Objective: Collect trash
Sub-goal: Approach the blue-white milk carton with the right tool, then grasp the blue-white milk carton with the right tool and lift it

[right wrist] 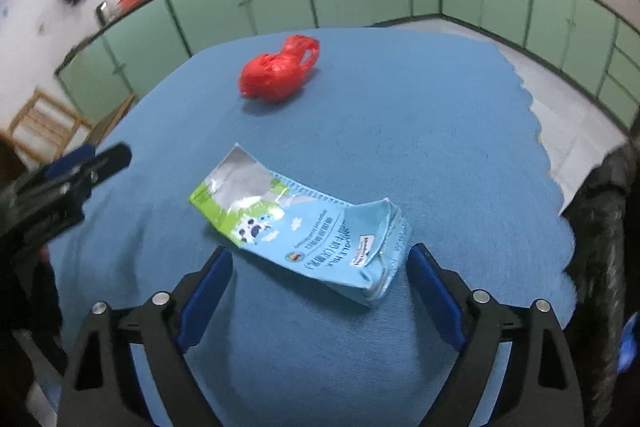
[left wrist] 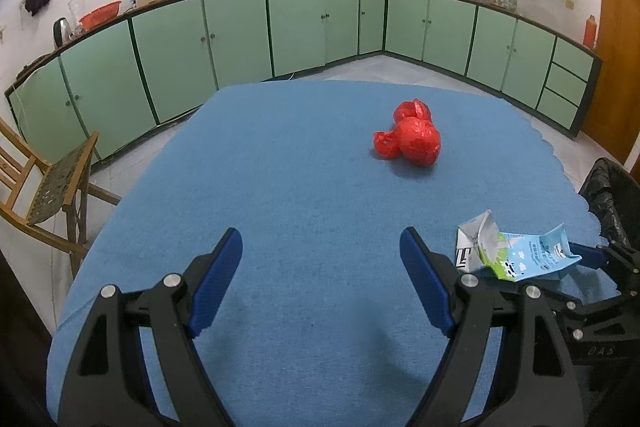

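— Fingers first: how are the left fingers (left wrist: 224, 259) sitting?

— Left gripper (left wrist: 322, 247) is hovering with its blue fingers spread wide apart, nothing lying between them, only bare blue cloth.

— And the right fingers (right wrist: 428, 279)?

— Right gripper (right wrist: 320, 259) is also standing apart. Its pads are flanking the near end of the milk carton (right wrist: 304, 223), but they are not pressing on it; the right pad is sitting just beside the carton's crushed corner.

— Now biggest to smallest, taking the carton as the landmark.

— Under the carton, the counter (right wrist: 440, 115) is spreading out beneath a blue cloth with a scalloped edge. Far behind the carton, green cabinets (left wrist: 240, 31) are running along the wall. Right of the carton, off the counter's edge, a black trash bag (left wrist: 608, 195) is hanging open. Left of the carton and well apart, a wooden chair (left wrist: 52, 187) is standing on the floor.

— The trash itself?

— Flattened and lying on its side, the carton is resting on the counter near the front edge. Beyond the carton, toward the cabinets, a knotted red plastic bag (right wrist: 280, 69) is lying on the cloth, well apart from both grippers.
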A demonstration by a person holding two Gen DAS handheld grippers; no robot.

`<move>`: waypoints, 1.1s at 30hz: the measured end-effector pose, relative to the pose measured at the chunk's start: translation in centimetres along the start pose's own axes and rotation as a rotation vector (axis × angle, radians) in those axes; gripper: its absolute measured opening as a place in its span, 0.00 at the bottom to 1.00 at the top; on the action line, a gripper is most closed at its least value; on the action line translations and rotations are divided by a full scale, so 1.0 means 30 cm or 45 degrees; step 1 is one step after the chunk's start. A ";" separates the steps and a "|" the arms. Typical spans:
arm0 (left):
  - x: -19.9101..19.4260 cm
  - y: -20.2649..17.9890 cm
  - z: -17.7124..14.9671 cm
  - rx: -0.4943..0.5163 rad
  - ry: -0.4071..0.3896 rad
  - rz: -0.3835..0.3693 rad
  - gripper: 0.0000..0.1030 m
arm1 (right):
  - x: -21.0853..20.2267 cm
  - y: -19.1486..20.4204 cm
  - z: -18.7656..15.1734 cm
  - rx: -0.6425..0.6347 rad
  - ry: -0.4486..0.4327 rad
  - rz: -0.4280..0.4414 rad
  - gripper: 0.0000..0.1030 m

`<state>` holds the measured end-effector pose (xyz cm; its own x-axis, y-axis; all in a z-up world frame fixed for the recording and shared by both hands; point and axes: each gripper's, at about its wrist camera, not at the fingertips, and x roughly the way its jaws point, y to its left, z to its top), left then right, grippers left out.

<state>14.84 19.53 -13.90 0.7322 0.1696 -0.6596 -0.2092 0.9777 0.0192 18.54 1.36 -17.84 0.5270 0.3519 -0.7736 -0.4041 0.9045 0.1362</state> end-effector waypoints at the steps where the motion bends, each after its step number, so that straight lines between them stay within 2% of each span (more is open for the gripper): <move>1: 0.001 0.000 0.000 -0.002 0.000 0.000 0.76 | 0.004 -0.002 0.000 -0.023 0.011 -0.001 0.86; 7: 0.004 -0.004 0.002 -0.001 0.003 0.003 0.76 | 0.023 -0.007 0.020 -0.055 0.009 -0.014 0.86; 11: 0.006 -0.004 0.002 0.002 0.002 0.007 0.76 | 0.026 -0.019 0.026 -0.053 0.006 0.016 0.85; 13: 0.007 -0.002 0.002 0.000 0.004 0.008 0.76 | 0.018 -0.030 0.024 -0.037 -0.005 0.025 0.77; 16: 0.009 -0.004 0.000 0.001 0.009 0.009 0.76 | 0.009 -0.052 0.023 0.009 -0.020 0.040 0.51; 17: 0.009 -0.005 0.001 0.001 0.010 0.008 0.76 | 0.008 -0.058 0.024 0.026 -0.022 0.045 0.46; 21: 0.004 -0.013 0.001 0.009 0.008 0.002 0.76 | -0.010 -0.099 0.007 0.152 -0.041 0.072 0.34; 23: 0.003 -0.018 0.000 0.013 0.007 0.000 0.76 | -0.022 -0.109 -0.009 0.200 -0.045 0.105 0.34; 26: 0.003 -0.024 0.000 0.015 0.010 -0.005 0.76 | -0.031 -0.086 -0.016 0.137 -0.029 0.104 0.34; 29: 0.003 -0.030 -0.003 0.018 0.013 -0.008 0.76 | -0.028 -0.074 -0.002 0.064 -0.025 0.046 0.49; 33: 0.004 -0.033 -0.005 0.022 0.016 -0.010 0.76 | -0.025 -0.081 0.022 0.044 -0.038 0.017 0.49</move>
<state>15.05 18.56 -14.11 0.7253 0.1607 -0.6694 -0.1925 0.9809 0.0268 19.61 -0.94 -17.18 0.5440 0.3706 -0.7528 -0.3855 0.9073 0.1681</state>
